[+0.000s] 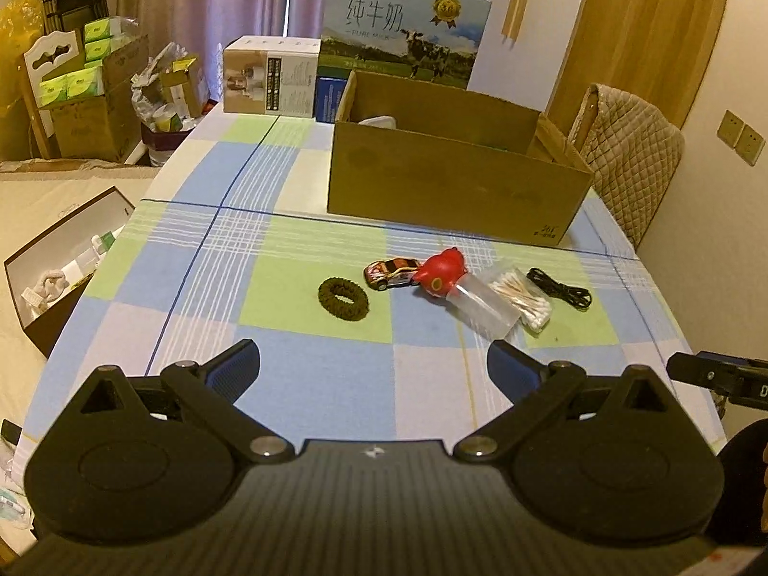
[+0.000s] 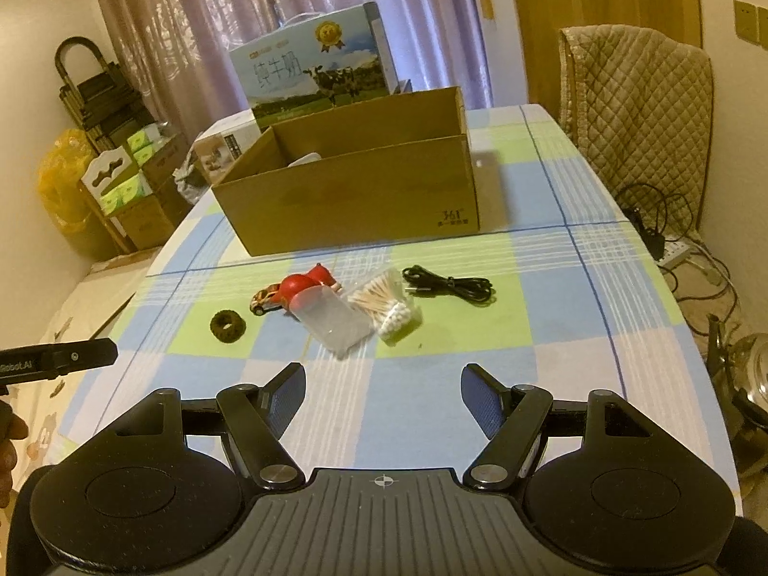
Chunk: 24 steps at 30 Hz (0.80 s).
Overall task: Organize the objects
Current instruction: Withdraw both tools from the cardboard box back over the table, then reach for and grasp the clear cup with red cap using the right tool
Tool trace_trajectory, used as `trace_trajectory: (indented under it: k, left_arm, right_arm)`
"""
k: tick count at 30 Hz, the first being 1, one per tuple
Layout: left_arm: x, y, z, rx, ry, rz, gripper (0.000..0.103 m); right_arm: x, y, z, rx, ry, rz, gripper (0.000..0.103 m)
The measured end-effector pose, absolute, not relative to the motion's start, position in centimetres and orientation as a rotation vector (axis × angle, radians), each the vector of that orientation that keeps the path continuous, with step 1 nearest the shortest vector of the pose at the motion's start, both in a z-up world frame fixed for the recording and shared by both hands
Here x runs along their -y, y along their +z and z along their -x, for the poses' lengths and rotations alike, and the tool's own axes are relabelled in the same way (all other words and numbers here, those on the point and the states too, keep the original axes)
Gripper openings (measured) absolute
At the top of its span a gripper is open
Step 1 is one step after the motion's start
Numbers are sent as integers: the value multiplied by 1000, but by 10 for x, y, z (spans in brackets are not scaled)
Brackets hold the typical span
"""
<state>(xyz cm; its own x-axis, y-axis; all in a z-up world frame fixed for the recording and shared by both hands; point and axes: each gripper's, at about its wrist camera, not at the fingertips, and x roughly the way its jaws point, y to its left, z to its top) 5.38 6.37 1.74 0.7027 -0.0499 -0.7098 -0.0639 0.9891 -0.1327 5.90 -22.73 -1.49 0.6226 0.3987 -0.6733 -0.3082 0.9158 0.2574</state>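
Observation:
On the checked tablecloth lie a dark hair scrunchie (image 1: pixel 343 298) (image 2: pixel 227 325), a small toy car (image 1: pixel 391 272) (image 2: pixel 265 300), a red-headed toy with a clear plastic body (image 1: pixel 449 274) (image 2: pixel 317 305), a bag of cotton swabs (image 1: pixel 521 298) (image 2: pixel 386 307) and a coiled black cable (image 1: pixel 559 288) (image 2: pixel 449 284). Behind them stands an open cardboard box (image 1: pixel 456 182) (image 2: pixel 355 201) with something white inside. My left gripper (image 1: pixel 372 367) is open and empty, short of the scrunchie. My right gripper (image 2: pixel 384 391) is open and empty, short of the clear toy.
A milk carton box (image 1: pixel 408 24) (image 2: pixel 312 67) and a white product box (image 1: pixel 271 74) stand behind the cardboard box. A quilted chair (image 1: pixel 624 158) (image 2: pixel 638 96) is at the table's right. Cartons and bags crowd the floor at left; wires lie at right (image 2: pixel 672 240).

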Motion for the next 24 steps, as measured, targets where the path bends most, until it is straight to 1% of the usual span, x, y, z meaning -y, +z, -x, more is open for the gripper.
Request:
trace_trajectory:
  k: [12,24]
  left_arm:
    - [-74,-3,-85,-855,39,116,99]
    - [-79,-32,-134,-908,-4,84,99]
  right_arm:
    - [195,-29,-97,-817,520,-45,69]
    - [145,-66,-166,-879,693,83,69]
